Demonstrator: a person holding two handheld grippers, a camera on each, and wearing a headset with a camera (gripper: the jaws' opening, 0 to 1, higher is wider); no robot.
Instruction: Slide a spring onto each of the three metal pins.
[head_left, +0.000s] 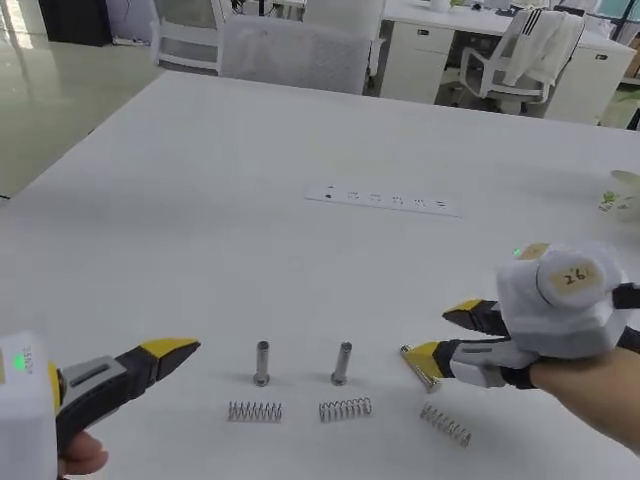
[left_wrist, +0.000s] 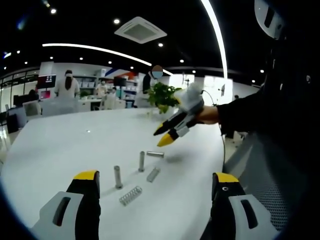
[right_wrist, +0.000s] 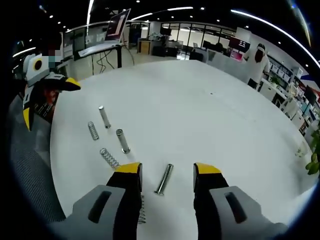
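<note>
"Where are the pins?"
"The left pin (head_left: 262, 362) and middle pin (head_left: 342, 362) stand upright. The right pin (head_left: 418, 368) lies flat between the right gripper's (head_left: 443, 330) spread, empty jaws."
"And the springs (head_left: 345, 408)?"
"They lie on the table (head_left: 300, 150), one just near of each pin."
"The left gripper (left_wrist: 156, 176)?"
"It's at the near left, with its jaws wide and empty."

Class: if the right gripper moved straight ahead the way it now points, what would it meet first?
Probably the metal pin lying on its side, in line between the right gripper's open fingers, though depth is hard to judge.
</note>
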